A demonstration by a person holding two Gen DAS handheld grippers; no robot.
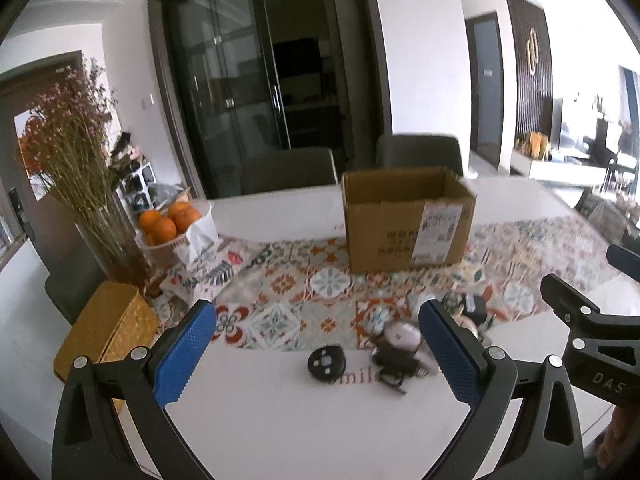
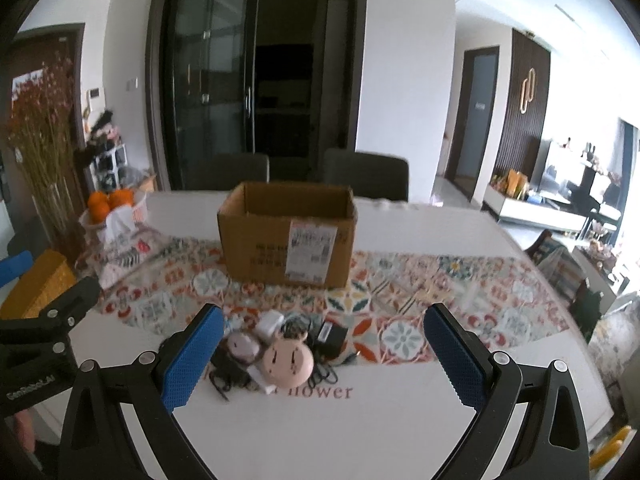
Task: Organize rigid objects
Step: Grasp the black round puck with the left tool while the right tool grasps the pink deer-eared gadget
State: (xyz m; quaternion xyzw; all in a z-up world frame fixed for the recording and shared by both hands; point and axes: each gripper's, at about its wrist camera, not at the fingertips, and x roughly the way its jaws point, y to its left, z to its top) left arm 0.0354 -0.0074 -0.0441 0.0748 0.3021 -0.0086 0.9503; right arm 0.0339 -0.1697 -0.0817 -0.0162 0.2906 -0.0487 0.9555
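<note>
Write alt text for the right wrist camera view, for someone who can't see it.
The open right gripper hovers empty over a white table, facing a small pile of gadgets: a pink round face-shaped object, a black adapter and tangled cables. Behind the pile, an open cardboard box sits on a patterned runner.

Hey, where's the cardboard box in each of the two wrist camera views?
Left wrist: cardboard box right of centre, on the patterned runner.
Right wrist: the box near centre, beyond the clutter.
Shared landmark: bowl of oranges, left of the box.
</note>
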